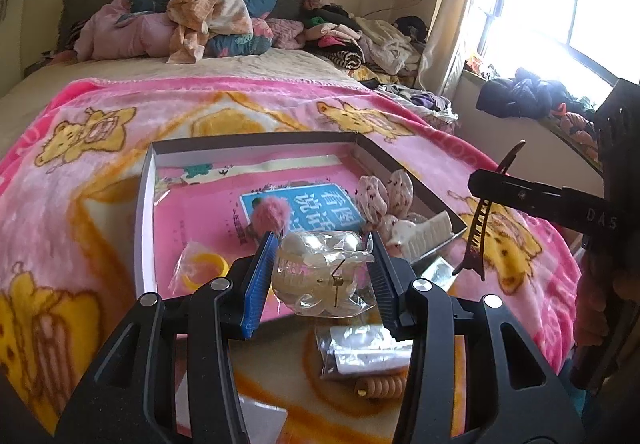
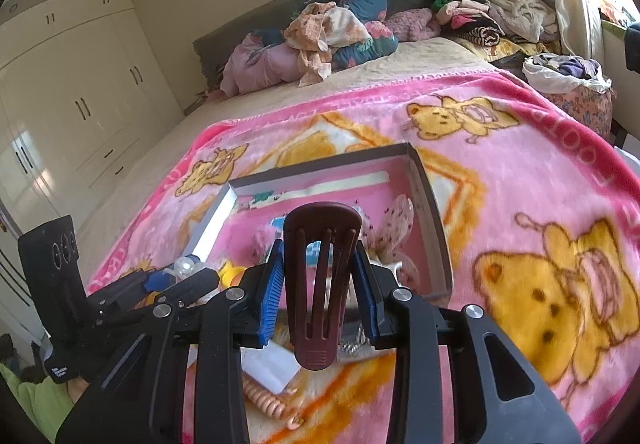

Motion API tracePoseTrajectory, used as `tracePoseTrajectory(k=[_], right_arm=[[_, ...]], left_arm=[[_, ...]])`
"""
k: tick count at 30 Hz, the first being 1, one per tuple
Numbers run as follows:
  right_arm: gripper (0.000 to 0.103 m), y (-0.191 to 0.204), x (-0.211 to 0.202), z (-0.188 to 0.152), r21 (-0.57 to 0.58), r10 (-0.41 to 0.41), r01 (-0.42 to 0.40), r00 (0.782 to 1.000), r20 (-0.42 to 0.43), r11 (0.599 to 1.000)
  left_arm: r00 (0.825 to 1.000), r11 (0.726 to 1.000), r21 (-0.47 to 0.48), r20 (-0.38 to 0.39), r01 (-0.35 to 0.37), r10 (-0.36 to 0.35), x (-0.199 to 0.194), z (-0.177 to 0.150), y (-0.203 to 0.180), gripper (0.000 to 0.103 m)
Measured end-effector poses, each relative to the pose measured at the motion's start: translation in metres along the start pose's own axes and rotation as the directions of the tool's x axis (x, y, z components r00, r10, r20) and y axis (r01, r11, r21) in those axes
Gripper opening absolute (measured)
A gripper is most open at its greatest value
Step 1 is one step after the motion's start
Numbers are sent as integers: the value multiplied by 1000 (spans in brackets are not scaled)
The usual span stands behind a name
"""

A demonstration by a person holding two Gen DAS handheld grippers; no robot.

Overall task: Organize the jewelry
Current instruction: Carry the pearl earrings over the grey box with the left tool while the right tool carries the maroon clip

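My left gripper (image 1: 322,244) is shut on a clear cream claw clip (image 1: 320,276) wrapped in plastic, held above the near edge of a shallow box (image 1: 144,224). My right gripper (image 2: 319,248) is shut on a long maroon hair clip (image 2: 320,284), which stands upright between the blue pads. In the left wrist view the right gripper (image 1: 520,192) hangs to the right of the box with the same brown clip (image 1: 482,220) dangling from it. The box holds a pink book, a pink pom-pom (image 1: 270,214), a floral scrunchie (image 1: 384,196), a white comb clip (image 1: 424,232) and a bagged yellow ring (image 1: 202,268).
The box lies on a pink bear-print blanket (image 2: 520,172) on a bed. A bagged item (image 1: 364,352), a coiled hair tie (image 2: 272,404) and a white card (image 2: 272,364) lie on the blanket in front of the box. Piled clothes and pillows (image 1: 208,20) fill the bed's far end.
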State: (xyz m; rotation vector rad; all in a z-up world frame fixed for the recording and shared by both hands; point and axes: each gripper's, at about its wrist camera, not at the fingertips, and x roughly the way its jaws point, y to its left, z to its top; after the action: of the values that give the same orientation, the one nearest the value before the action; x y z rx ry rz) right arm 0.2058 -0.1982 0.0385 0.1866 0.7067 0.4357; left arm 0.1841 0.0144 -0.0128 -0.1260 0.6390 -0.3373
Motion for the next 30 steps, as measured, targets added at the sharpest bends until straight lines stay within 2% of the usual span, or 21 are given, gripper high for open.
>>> tracePoseTrajectory(k=[16,30], right_arm=[[32,-19,27,31,1,-44,44,999,-12,999],[32,-32,65,26,-12,-95,94,993,-68,995]], left_arm=[[999,1000,18,-34,22,-21,31,19,-3,37],[996,999,7,-76,47,-46,55,15,-3,37]])
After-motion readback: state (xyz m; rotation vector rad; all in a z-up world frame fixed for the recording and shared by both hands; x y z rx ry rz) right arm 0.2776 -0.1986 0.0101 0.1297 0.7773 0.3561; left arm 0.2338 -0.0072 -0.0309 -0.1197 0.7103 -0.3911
